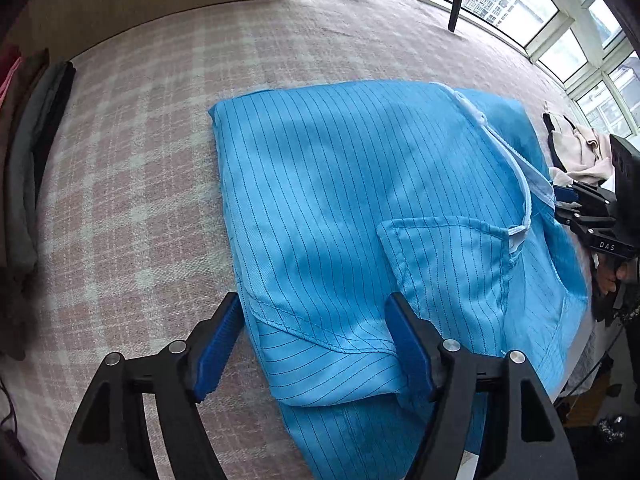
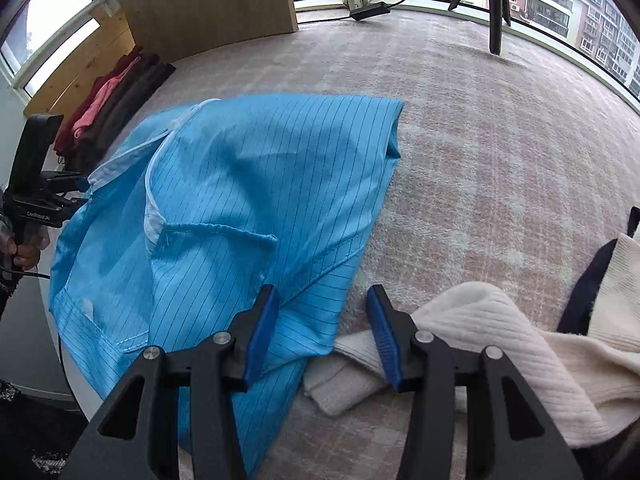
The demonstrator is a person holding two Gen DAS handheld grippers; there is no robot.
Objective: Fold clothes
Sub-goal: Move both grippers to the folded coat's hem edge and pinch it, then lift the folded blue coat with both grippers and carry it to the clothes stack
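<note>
A blue striped garment (image 1: 360, 200) lies part-folded on a checked cloth (image 1: 140, 160).
Left gripper (image 1: 316, 344) wide over its hem; right gripper (image 2: 324, 332) wide, empty; cream sweater (image 2: 500, 340) beneath its right finger.

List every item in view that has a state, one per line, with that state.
blue pinstriped garment: partly folded, lying flat on the checked surface, zipper closed along the part that shows
left gripper: open, over the garment's near edge, holding nothing
right gripper: open, at the garment's edge, holding nothing
cream knit sweater: unfolded, crumpled beside the garment
stack of dark and pink clothes: folded, piled at the far edge
</note>
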